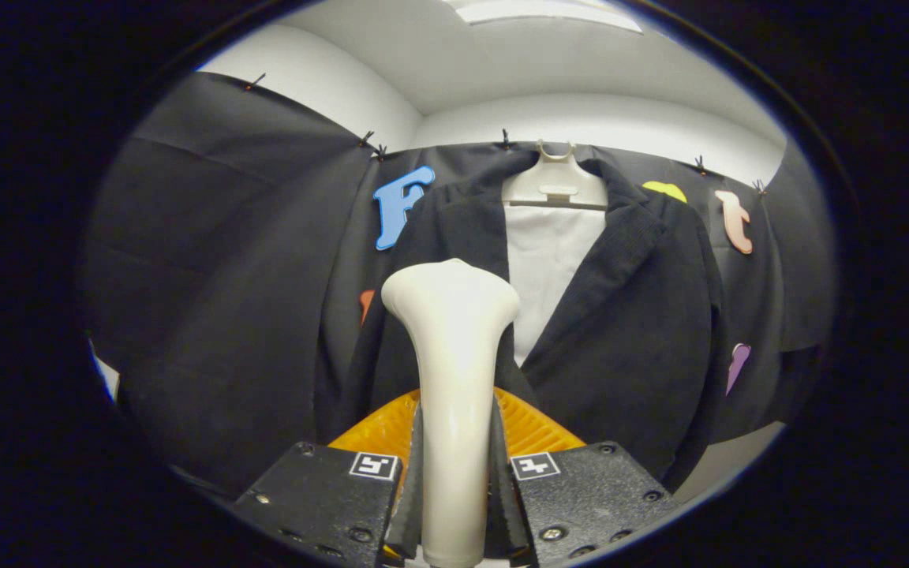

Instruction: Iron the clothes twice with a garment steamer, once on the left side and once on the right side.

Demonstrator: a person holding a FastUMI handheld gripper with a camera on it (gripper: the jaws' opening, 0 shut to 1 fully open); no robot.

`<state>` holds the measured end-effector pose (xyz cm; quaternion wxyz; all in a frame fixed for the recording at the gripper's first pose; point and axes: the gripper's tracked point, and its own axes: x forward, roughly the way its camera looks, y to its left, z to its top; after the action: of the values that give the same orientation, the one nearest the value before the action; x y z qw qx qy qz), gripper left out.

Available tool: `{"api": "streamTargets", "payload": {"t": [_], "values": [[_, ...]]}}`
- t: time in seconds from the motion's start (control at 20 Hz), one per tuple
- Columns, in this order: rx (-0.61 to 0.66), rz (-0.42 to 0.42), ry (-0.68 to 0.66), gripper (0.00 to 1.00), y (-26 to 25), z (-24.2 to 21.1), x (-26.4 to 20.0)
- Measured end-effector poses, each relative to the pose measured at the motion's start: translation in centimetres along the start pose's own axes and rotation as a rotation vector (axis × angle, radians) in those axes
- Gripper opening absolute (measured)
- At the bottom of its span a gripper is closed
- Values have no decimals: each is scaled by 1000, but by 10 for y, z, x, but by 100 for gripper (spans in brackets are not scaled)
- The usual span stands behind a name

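A cream garment steamer point(453, 371) stands upright between the fingers, its handle pinched by both of them and its flared head pointing up. My gripper point(454, 473) is shut on that handle. Beyond it hangs a dark corduroy jacket point(636, 315) on a pale hanger point(555, 185), open at the front over a white lining point(545, 268). The steamer head sits in front of the jacket's left front panel point(454, 225), and I cannot tell whether it touches the cloth.
Black cloth point(226, 276) forms the booth wall behind and to the left of the jacket. A white wall and ceiling point(533, 71) rise above it. A pale floor strip point(731, 461) shows below the jacket's right hem.
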<state>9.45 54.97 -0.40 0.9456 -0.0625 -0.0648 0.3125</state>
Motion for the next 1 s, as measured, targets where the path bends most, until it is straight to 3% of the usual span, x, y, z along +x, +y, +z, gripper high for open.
{"api": "streamTargets", "payload": {"t": [1.0], "values": [[-18,-21,194,39,1,-98,-43]]}}
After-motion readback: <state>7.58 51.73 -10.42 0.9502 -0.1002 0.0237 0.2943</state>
